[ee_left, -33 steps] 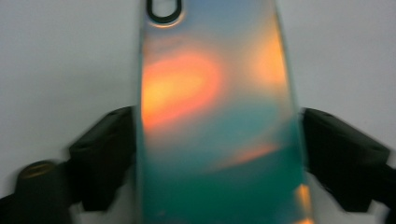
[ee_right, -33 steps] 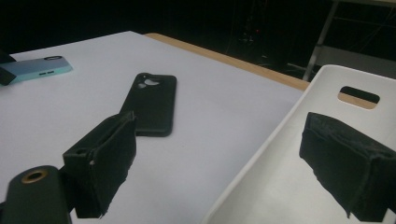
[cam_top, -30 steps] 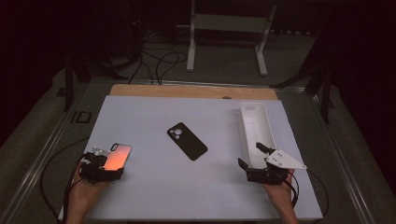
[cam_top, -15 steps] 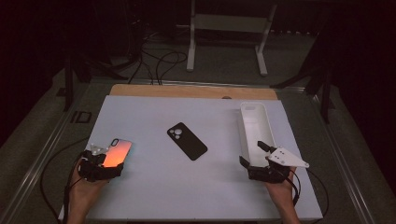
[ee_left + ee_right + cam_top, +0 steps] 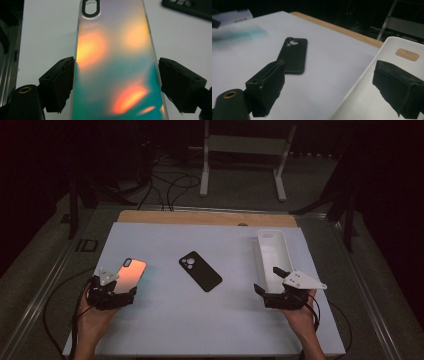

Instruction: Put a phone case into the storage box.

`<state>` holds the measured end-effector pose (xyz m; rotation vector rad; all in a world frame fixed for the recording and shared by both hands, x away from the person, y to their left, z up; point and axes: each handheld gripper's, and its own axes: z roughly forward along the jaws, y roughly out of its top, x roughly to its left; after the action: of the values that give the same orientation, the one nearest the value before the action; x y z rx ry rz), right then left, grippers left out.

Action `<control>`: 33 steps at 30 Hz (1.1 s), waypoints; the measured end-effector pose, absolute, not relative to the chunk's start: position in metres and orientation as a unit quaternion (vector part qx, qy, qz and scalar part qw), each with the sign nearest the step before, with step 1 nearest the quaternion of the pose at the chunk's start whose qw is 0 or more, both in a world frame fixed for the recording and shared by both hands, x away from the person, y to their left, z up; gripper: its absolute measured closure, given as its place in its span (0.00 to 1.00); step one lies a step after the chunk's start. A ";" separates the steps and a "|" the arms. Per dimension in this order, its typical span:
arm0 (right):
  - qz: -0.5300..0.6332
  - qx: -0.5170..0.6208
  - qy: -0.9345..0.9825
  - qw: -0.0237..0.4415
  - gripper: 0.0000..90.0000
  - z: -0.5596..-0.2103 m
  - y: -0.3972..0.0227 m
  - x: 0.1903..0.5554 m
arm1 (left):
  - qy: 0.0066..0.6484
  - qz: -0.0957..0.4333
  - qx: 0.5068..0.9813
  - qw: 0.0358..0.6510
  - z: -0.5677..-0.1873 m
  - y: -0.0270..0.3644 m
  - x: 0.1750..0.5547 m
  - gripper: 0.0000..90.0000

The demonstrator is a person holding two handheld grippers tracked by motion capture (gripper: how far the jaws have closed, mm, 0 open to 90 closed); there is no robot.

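Left gripper view: left gripper [image 5: 116, 85] pinches iridescent orange-teal phone case [image 5: 115, 62] by its long edges, just off white tabletop [image 5: 165, 320] w/ right gripper [image 5: 332, 87] spread & idle by white oblong tray [image 5: 274, 257]; step looks like lift, next prob carry to tray, grip kept firm.

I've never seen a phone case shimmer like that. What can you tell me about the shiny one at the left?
The iridescent phone case is a slim, glossy rectangle, seemingly plastic, shimmering orange, pink and teal. A dark-rimmed oval camera opening sits at its far end. It lies lengthwise between the black jaws of the left gripper, which grip its long edges near the table's left front; its far end points away from the person.
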<state>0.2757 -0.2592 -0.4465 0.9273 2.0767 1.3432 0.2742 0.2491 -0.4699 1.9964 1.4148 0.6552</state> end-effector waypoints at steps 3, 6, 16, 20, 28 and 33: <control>0.497 0.341 0.759 0.246 0.12 -0.439 -0.259 0.280 | 0.521 0.251 0.753 0.313 -0.463 0.243 0.276 0.19; 0.500 0.338 0.759 0.244 0.12 -0.432 -0.258 0.283 | 0.509 0.246 0.758 0.326 -0.456 0.235 0.278 0.19; 0.499 0.325 0.772 0.221 0.11 -0.418 -0.240 0.297 | 0.461 0.256 0.765 0.370 -0.431 0.203 0.283 0.19; 0.496 0.323 0.777 0.213 0.10 -0.414 -0.230 0.302 | 0.441 0.266 0.769 0.380 -0.423 0.190 0.285 0.19; 0.511 0.307 0.780 0.191 0.10 -0.406 -0.211 0.313 | 0.400 0.276 0.780 0.395 -0.411 0.165 0.290 0.19; 0.529 0.303 0.776 0.165 0.10 -0.401 -0.196 0.320 | 0.376 0.286 0.781 0.408 -0.404 0.151 0.291 0.19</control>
<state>0.3202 -0.1962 -0.4012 0.8621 2.2112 1.5062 0.2908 0.1511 -0.4043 1.9694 0.9485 0.7205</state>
